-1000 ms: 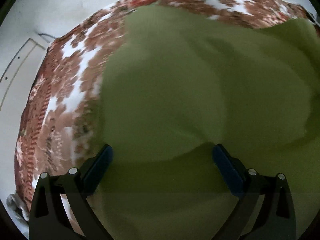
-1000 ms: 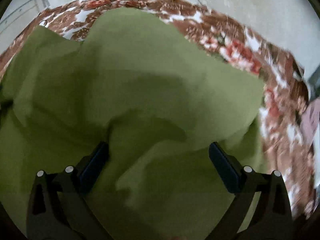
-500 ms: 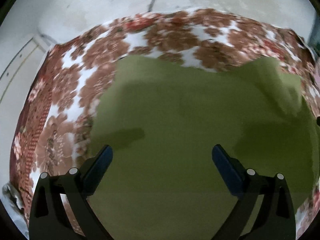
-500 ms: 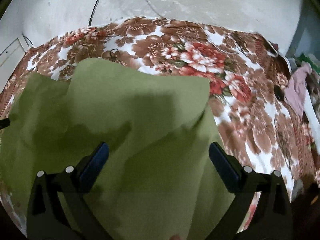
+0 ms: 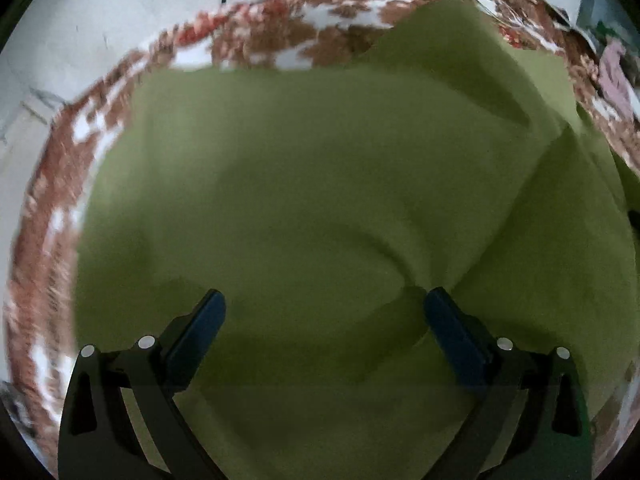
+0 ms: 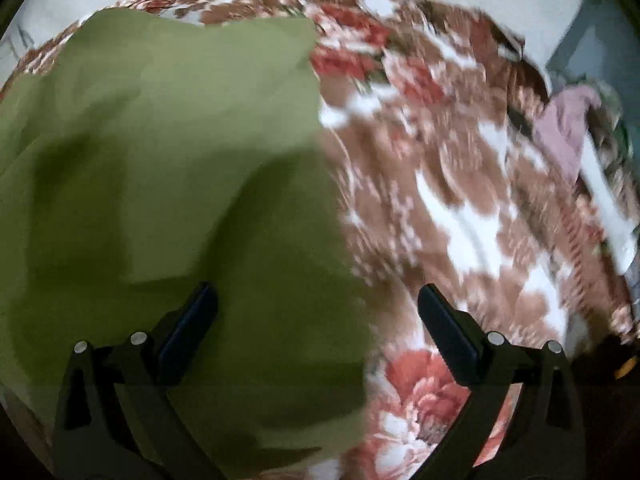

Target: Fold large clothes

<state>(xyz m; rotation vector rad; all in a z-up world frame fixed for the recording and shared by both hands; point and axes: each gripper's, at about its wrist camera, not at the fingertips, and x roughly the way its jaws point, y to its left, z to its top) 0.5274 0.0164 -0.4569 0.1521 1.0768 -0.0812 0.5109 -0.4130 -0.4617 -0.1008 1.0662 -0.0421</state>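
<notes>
A large olive-green garment point(image 5: 312, 200) lies spread with soft folds on a brown and red floral blanket point(image 5: 60, 184). My left gripper point(image 5: 324, 312) is open and empty just above the cloth's middle. In the right wrist view the green garment point(image 6: 160, 168) fills the left half and its right edge runs down the centre. My right gripper point(image 6: 318, 304) is open and empty over that edge, its left finger above the cloth and its right finger above the floral blanket point(image 6: 460, 208).
A pink cloth point(image 6: 568, 128) lies at the blanket's far right, with white items beside it. A pale floor point(image 5: 100, 20) with a dark cable surrounds the blanket.
Both views have shifted to the right with motion blur. The right gripper now sits over the garment's right edge instead of its middle. Both grippers stay open.
</notes>
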